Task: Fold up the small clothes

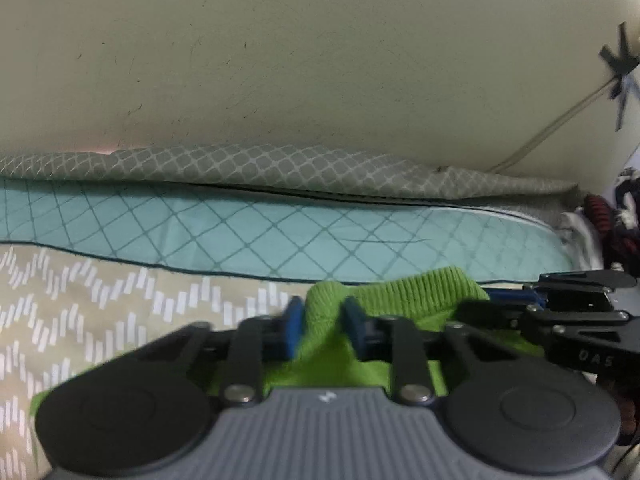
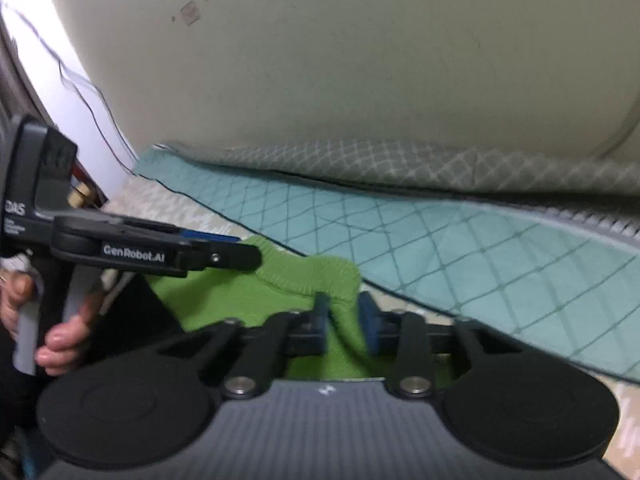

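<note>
In the left wrist view, the left gripper (image 1: 320, 326) has its blue-padded fingers (image 1: 294, 330) pinched onto a ridge of the bright green knitted garment (image 1: 404, 290), which lies on the beige bedspread with white dash chevrons (image 1: 80, 312), its ribbed hem just short of the teal diamond-quilted blanket (image 1: 280, 236). To fold well, I judge both grips should rise together and level, keeping the hem taut so the knit doubles over without sagging. This view also shows the right gripper (image 1: 496, 300) coming in from the garment's right, though whether its fingers are closed cannot be told here. The right wrist view settles that: the right gripper (image 2: 344, 320) has its fingers (image 2: 320, 320) clamped narrowly on the garment's ribbed corner (image 2: 336, 276), nearest the teal blanket (image 2: 480, 264). It alone shows the person's hand (image 2: 60, 332) gripping the left tool's handle.
</note>
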Demonstrator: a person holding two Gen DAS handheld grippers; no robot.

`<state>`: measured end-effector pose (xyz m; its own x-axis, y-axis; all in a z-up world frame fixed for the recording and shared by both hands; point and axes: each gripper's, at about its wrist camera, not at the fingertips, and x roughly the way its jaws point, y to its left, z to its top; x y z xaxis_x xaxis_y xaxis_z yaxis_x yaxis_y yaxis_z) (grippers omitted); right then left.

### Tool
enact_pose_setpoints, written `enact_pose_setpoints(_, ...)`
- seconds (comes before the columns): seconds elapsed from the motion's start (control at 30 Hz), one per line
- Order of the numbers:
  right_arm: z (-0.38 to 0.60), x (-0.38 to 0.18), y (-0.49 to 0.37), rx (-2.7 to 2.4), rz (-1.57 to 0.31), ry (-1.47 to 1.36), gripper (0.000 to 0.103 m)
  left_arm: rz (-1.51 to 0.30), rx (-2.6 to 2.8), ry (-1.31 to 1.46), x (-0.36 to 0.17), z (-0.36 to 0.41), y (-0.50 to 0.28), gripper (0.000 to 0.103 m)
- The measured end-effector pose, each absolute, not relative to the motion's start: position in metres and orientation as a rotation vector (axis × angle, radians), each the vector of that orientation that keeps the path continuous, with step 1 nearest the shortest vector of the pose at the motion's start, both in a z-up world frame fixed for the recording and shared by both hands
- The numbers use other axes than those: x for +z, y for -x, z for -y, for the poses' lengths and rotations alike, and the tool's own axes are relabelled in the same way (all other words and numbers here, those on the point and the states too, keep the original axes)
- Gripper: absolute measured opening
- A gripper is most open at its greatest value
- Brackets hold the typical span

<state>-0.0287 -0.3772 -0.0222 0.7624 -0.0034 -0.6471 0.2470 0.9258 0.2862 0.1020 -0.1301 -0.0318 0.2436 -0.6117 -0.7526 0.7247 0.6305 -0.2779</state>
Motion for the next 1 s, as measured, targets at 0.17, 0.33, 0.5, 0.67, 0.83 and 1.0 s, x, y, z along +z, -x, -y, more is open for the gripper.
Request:
enact_pose_setpoints(0.17,0.344,0.016,0.059,-0.104,-0.586,-0.324,0.015,-0.885,-0.969,-0.034,0.009,0.084,-0.072,0.016)
enact_pose_setpoints(0.33,0.271,0.06,0.117,-0.065,-0.494,-0.157,0.014,-0.721,-1.017,0.052,0.047,0.005,0.002,0.016)
enact_pose_setpoints(0.5,0.193,0.066,0.184,-0.039,-0.452,-0.003,0.012,-0.64,-1.002,0.08,0.037,-0.061,0.081,0.017)
enact_pose_setpoints(0.67,0.135,0.027,0.226,-0.036,-0.51,0.052,0.012,-0.708,-0.928,0.077,-0.005,-0.089,0.129,0.018)
enact_pose_setpoints(0.83,0.11,-0.015,0.238,-0.077,-0.564,0.034,0.014,-0.805,-0.893,0.099,-0.036,-0.101,0.139,0.029)
enact_pose_setpoints(1.0,0.116,-0.026,0.258,-0.114,-0.53,-0.048,0.055,-0.76,-0.849,0.187,-0.019,-0.134,0.131,0.054)
